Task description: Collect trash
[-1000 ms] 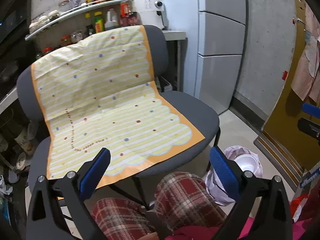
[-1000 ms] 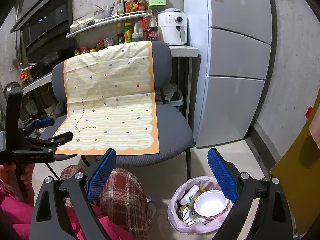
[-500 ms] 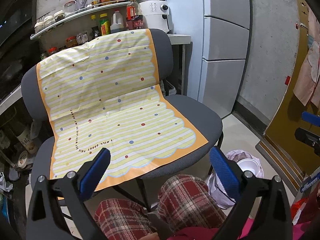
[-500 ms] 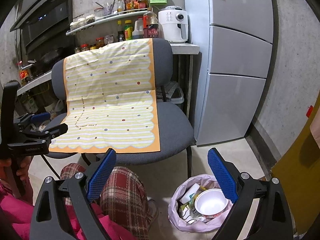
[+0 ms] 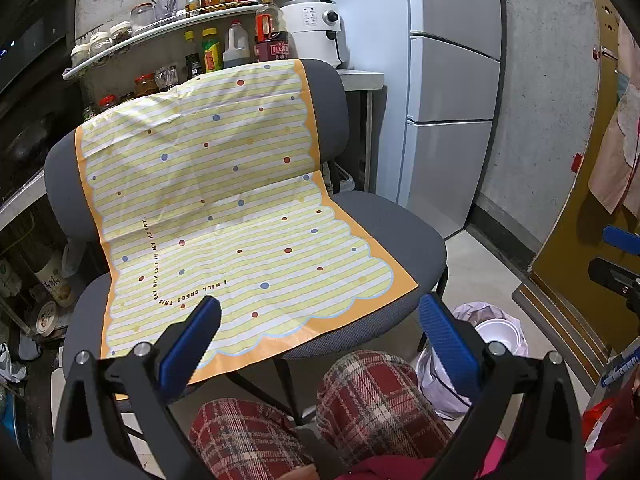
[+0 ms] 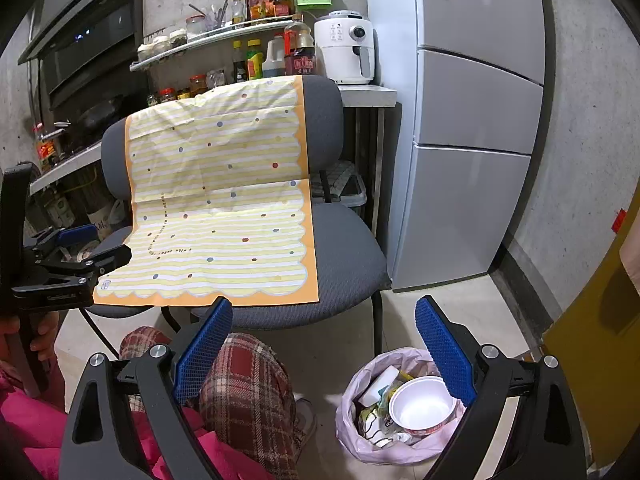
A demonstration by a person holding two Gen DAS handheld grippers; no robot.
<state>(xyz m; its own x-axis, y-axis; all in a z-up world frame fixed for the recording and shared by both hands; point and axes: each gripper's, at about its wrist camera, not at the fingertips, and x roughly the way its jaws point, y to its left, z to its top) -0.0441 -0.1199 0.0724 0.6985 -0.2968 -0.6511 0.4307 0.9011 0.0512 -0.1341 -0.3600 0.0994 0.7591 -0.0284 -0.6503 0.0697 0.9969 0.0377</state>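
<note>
Nearest, both grippers are seen with fingers spread wide and nothing held between them. Below the right gripper (image 6: 324, 348) a trash bag (image 6: 360, 440) stands on the floor, already stuffed — a white bowl (image 6: 420, 404) lies on top, with wrappers beside it. The bag sits low and to the right of the right fingers, just under the right-hand one; from the left gripper (image 5: 320, 340) it lies further off, beyond a plaid-clad knee (image 5: 376, 392), so the right hand is judged the nearer.

Further out, a striped sheet (image 6: 224, 216) is draped over a grey chair (image 6: 344, 256), its long axis running from backrest down to the seat's front edge. No loose trash can be made out on it.

The sheet's front hem lies just ahead of the fingers, the left gripper nearer its left corner. Beyond, a fridge (image 6: 472, 120) is seen.
</note>
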